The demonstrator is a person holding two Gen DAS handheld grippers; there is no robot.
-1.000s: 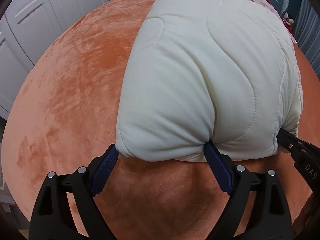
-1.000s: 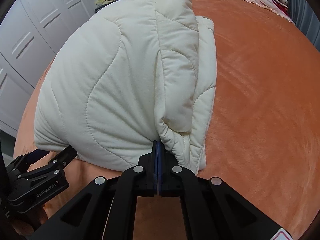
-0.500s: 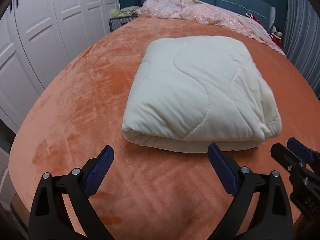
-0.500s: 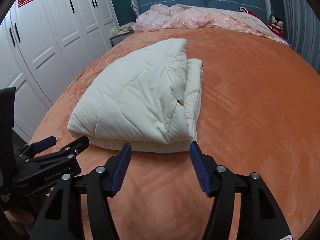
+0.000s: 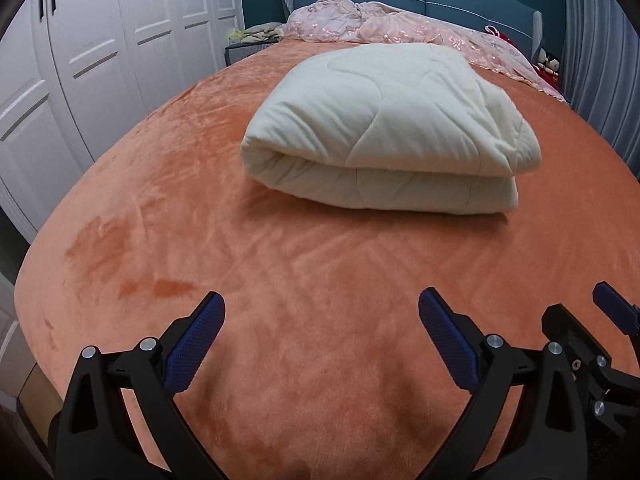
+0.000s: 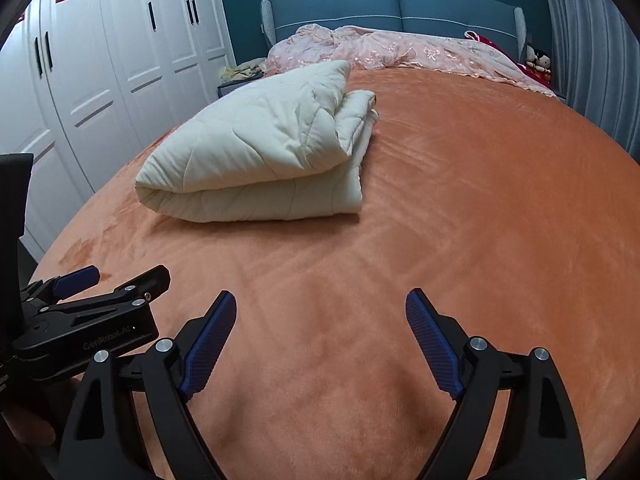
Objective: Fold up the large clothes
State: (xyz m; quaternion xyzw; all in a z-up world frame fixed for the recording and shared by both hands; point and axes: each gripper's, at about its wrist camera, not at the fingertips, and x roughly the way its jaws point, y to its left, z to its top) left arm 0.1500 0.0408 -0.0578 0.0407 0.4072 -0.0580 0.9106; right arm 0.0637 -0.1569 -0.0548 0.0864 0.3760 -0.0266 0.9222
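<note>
My left gripper (image 5: pixel 320 320) is spread wide and holds nothing, and my right gripper (image 6: pixel 320 320) is spread just the same; both hover low over the bed (image 5: pixel 320 280), well apart from the quilt (image 5: pixel 384 136). The cream quilt lies folded in a thick, puffy slab on the bed's left half, its rounded fold edge facing me and its long axis running across my view. Wavy stitching crosses its padded top. The orange bed cover is plush velvet. A pink lace coverlet (image 6: pixel 400 50) is bunched by the blue headboard (image 6: pixel 392 4).
</note>
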